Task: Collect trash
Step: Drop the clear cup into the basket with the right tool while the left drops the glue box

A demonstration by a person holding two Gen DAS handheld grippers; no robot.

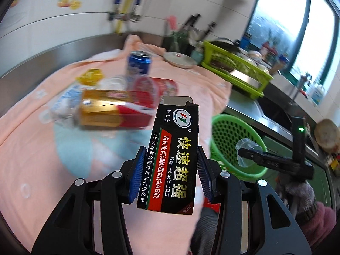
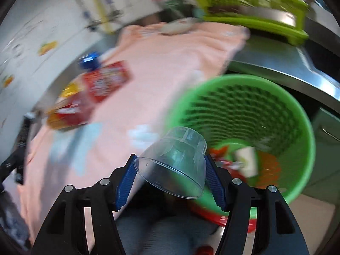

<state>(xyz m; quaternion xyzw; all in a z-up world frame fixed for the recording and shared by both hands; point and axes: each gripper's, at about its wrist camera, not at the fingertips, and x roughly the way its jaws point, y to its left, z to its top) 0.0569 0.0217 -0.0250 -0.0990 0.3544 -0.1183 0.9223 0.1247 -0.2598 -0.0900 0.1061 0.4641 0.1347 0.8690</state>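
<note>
Black glue box (image 1: 172, 155) clamped upright between blue pads of left tongs (image 1: 171, 174); its top flap torn open. Clear plastic cup (image 2: 176, 161) gripped sideways by right tongs (image 2: 173, 180), beside green basket (image 2: 297, 114). Basket contents smeared by blur. Remaining trash on pink-clothed counter (image 1: 38, 148): blue can (image 1: 139, 62), gold-red carton (image 1: 112, 110), others indistinct.

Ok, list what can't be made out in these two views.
- Green basket contents, right wrist view: motion blur smears the wrappers inside.
- Green basket base, left wrist view: black glue box and right gripper cover it.
- Pile by the blue can: labels too blurred.
</note>
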